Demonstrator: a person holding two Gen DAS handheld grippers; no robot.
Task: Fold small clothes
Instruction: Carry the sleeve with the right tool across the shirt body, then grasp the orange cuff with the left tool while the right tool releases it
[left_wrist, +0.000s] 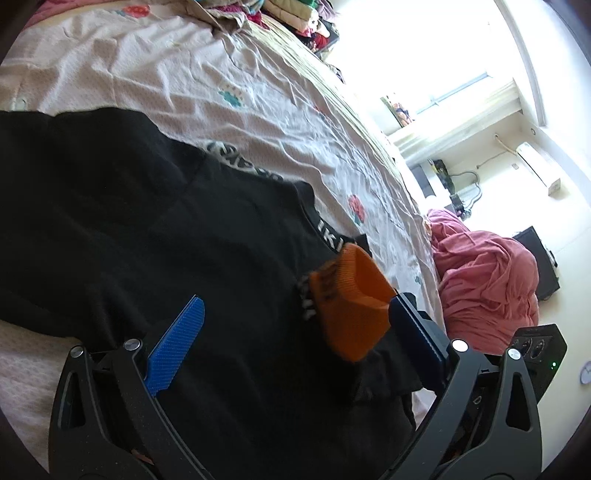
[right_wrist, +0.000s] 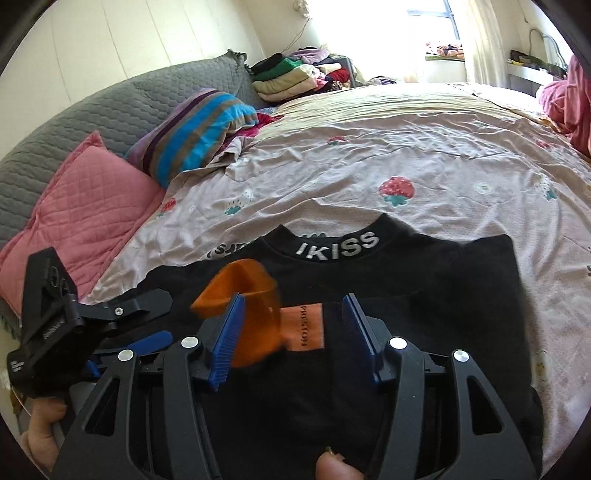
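Right wrist view shows our right hand-held gripper (right_wrist: 293, 332) apart over the half-folded shirt (right_wrist: 424, 288), orange cuff (right_wrist: 255, 314) loose, folding unfinished.

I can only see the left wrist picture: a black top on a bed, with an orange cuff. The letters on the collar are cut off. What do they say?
Observer: In the right wrist view the collar reads IKISS.
Visitor: Is there any other writing?
Observer: Yes, an orange label on the black top reads PRESTON.
Visitor: And the other gripper, is it holding anything?
Observer: No. The right gripper is open. The orange cuff sits by one pad and is not clamped.
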